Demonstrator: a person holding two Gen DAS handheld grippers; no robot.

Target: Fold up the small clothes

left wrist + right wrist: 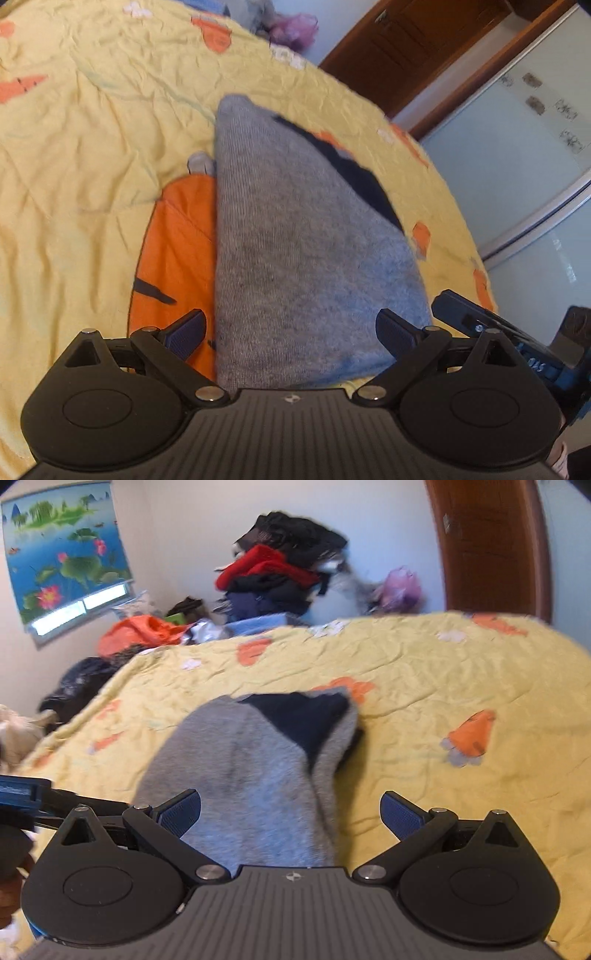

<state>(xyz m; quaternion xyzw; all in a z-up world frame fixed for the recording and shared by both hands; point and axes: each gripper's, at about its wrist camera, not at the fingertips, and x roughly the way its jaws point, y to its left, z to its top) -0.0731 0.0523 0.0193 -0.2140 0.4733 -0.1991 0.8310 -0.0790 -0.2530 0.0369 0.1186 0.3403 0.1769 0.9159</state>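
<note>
Left hand-held gripper (291, 334), lower centre of the left-wrist view, is standing with fingers apart, gripping nothing; right hand-held gripper (291, 814), lower centre of its own view, is likewise spread and empty; the grey garment (295, 236) is lying between both pairs of fingers and reaching toward mid-frame on the yellow bed cover (74, 147); a dark inner layer (306, 716) is showing at its far end, suggesting one fold is laid; further folding is probably remaining.
</note>
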